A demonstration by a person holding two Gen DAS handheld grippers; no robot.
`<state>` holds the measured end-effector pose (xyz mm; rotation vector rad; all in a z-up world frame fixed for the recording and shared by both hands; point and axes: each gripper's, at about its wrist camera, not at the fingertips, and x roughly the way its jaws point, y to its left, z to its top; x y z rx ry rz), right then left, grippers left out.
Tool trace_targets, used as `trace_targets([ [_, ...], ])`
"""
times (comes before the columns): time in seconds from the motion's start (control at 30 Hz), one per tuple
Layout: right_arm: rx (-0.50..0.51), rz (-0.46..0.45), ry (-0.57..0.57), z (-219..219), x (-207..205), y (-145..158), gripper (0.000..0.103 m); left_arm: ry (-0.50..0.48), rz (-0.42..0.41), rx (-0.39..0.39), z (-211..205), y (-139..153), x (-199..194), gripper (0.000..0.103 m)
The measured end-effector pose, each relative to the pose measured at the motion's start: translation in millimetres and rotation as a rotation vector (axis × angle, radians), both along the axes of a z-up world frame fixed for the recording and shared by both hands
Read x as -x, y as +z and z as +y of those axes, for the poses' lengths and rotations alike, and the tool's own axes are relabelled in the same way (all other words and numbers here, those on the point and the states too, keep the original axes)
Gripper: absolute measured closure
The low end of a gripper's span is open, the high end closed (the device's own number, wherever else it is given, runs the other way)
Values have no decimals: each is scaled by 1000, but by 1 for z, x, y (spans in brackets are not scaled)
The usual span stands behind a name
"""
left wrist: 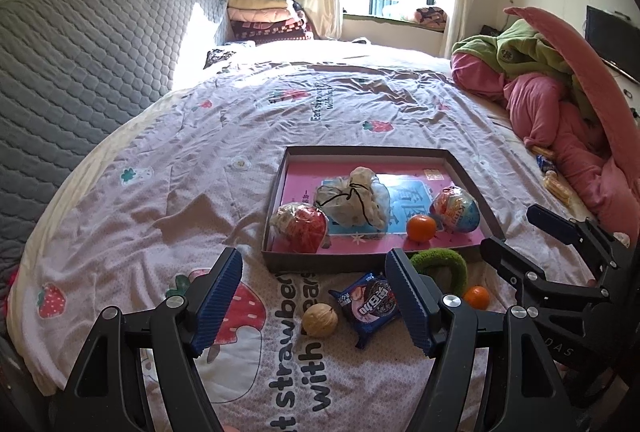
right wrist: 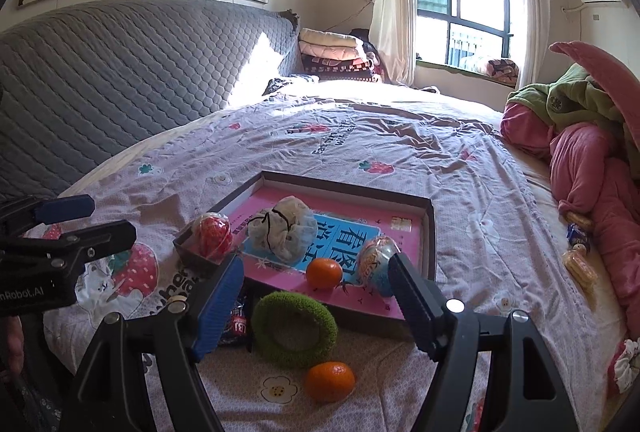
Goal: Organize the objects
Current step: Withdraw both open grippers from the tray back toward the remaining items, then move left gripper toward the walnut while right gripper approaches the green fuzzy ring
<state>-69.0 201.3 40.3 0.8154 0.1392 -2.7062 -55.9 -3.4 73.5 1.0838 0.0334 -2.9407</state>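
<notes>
Both jaws wide and empty: right gripper [right wrist: 316, 306] framing fuzzy green ring [right wrist: 295, 328] beside shallow cardboard tray [right wrist: 430, 232], left gripper [left wrist: 314, 296] nearing blue snack packet [left wrist: 370, 306], seemingly for traying.

1. From the right wrist we see the snack packet [right wrist: 239, 320] only as a sliver; a blue finger [right wrist: 216, 308] of the right tongs covers the rest.
2. The left tongs [right wrist: 86, 218] are cut off by that picture's left edge.
3. From the left wrist, the green ring [left wrist: 444, 266] is partly hidden behind a finger [left wrist: 408, 296].
4. We cannot make out the small wrapped items [right wrist: 578, 252] beside the pink blanket [right wrist: 592, 168].
</notes>
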Motion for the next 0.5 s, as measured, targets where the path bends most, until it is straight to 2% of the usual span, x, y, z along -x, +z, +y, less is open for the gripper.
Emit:
trace_targets([
  [0.5,-41,-35,-22,2,-18,-20,27,-54,-70,1,10,-28,-6,27],
])
